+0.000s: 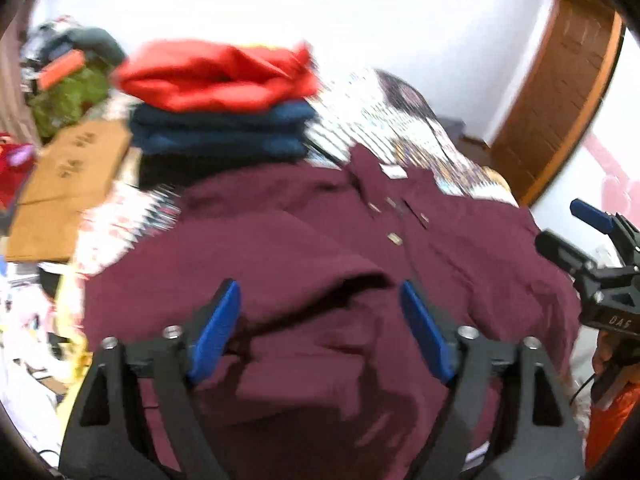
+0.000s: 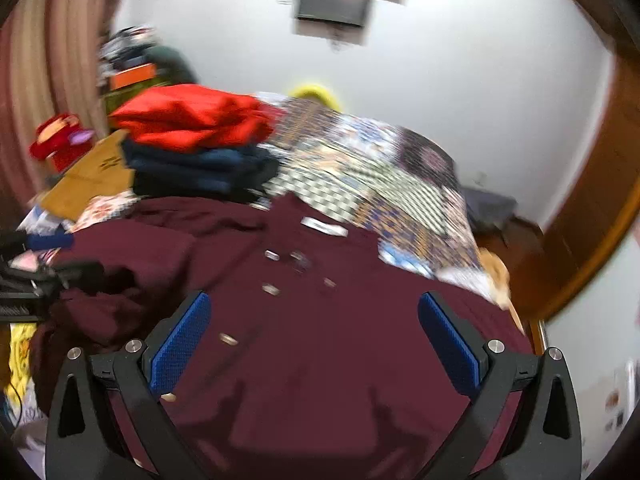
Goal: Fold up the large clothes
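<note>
A large maroon button shirt lies spread on the bed, collar and white label toward the far side; it also shows in the right wrist view. My left gripper is open and empty, hovering over the shirt's rumpled left part. My right gripper is open and empty over the shirt's front, beside the button line. The right gripper also shows at the right edge of the left wrist view, and the left gripper at the left edge of the right wrist view.
A stack of folded clothes, red on dark blue, stands behind the shirt. A patterned bedspread covers the bed. A cardboard box and clutter lie at left. A wooden door frame stands at right.
</note>
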### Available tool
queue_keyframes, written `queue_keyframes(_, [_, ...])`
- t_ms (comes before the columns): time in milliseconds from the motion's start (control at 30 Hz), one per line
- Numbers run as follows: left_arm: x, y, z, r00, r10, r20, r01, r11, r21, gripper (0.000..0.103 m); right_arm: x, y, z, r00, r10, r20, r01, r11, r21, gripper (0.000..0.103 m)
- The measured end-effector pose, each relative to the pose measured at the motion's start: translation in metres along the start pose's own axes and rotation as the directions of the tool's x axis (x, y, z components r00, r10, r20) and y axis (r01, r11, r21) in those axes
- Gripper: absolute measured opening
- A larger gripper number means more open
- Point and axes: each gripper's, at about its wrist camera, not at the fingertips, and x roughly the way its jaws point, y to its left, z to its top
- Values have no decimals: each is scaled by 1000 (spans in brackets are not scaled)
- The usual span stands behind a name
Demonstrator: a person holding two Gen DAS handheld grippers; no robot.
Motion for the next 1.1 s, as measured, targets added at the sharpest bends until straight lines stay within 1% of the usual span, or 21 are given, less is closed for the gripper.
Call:
queue_keyframes(33, [-11,11,0,999,23,34,-22,1000,-16,89,1,12,6,1000,21,5,-21,999,-35,103])
queue_keyframes(100, [-25,32,1,995,59,75,-56,998,-38,90,4,29,14,999,48,8,-47,995,-86,103])
queue_keyframes(200, [-43,68,-3,981,152,118,-143,986,-81,92,13,67,27,993,121,-6,-120,974,-192,103])
queue_keyframes(267, [-49,93,-8,969,214,125,-200,973,-116,93,21,89,32,989,148,-26,-150,957,-248,103])
queue_keyframes(367, [-54,124,-19,957,271,107,-251,954,-166,93,37,134,34,978,192,-77,-207,910,-360,103])
queue_keyframes(433, [-58,145,-28,953,289,88,-267,943,-200,93,47,163,33,970,214,-113,-242,872,-425,103])
queue_keyframes(467, [-59,156,-33,950,302,76,-280,935,-217,93,50,170,33,967,219,-127,-253,860,-443,103])
queue_keyframes(533, [-60,169,-42,946,320,59,-298,925,-235,93,65,197,29,956,232,-181,-292,818,-495,102])
queue_keyframes(567, [-60,176,-47,945,325,49,-304,920,-246,93,70,203,28,952,232,-200,-303,805,-509,102])
queue_keyframes(600, [-61,183,-51,945,326,41,-305,918,-255,93,77,216,25,945,237,-227,-324,782,-532,101])
queue_keyframes(700, [-59,197,-60,943,331,20,-312,908,-279,93,92,242,18,930,230,-286,-359,733,-578,101])
queue_keyframes(767, [-57,206,-65,944,331,8,-314,902,-296,93,103,255,17,920,226,-320,-381,709,-594,101])
queue_keyframes(833, [-56,212,-69,945,326,-3,-311,900,-307,93,114,266,13,915,211,-344,-388,697,-604,99])
queue_keyframes(933, [-54,217,-73,947,322,-12,-309,898,-314,93,126,278,12,919,176,-352,-370,691,-621,90])
queue_keyframes(967, [-52,218,-74,948,318,-14,-306,898,-315,93,132,280,11,917,165,-363,-371,690,-621,84])
queue_keyframes(1000, [-51,218,-73,949,316,-17,-305,899,-315,93,133,280,11,911,165,-377,-380,691,-615,72])
queue_keyframes(1033, [-50,219,-74,949,315,-19,-305,899,-314,93,136,279,11,901,172,-397,-397,694,-601,65])
queue_keyframes(1100, [-48,217,-73,949,313,-22,-304,901,-308,93,140,275,11,870,206,-448,-450,705,-548,45])
